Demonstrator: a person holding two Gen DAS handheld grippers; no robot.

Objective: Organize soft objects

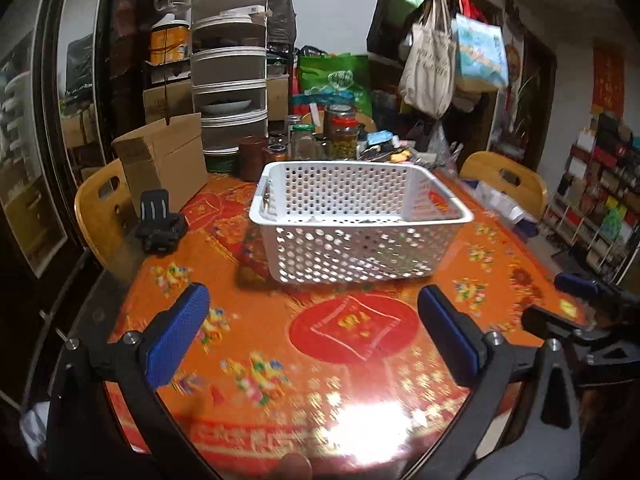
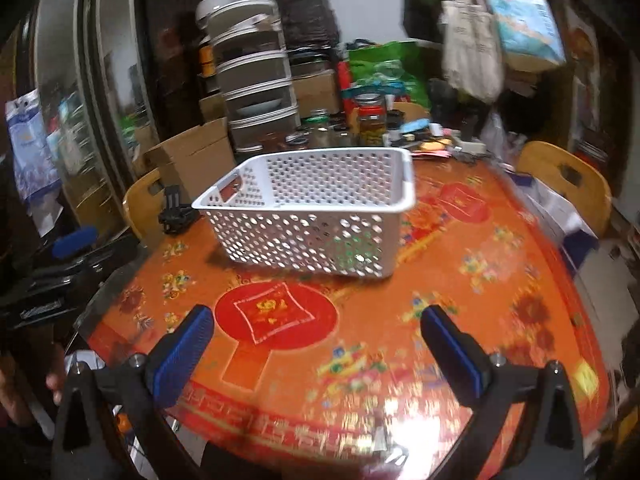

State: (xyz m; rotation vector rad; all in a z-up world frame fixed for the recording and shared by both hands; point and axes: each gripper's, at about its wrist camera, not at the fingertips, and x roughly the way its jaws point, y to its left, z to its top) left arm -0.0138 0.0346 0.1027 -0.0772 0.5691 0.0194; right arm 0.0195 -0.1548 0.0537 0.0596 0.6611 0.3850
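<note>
A white perforated plastic basket stands on the round table with the orange and red cloth; it also shows in the right wrist view. Through its holes something dark and green shows low inside, too hidden to name. My left gripper is open and empty, held above the table's near part, short of the basket. My right gripper is open and empty, also near the front edge. The right gripper shows at the right edge of the left wrist view. No loose soft object lies on the cloth.
A cardboard box, a black mount, jars and stacked grey food covers crowd the table's far side. Wooden chairs stand at left and right. Bags hang at the back.
</note>
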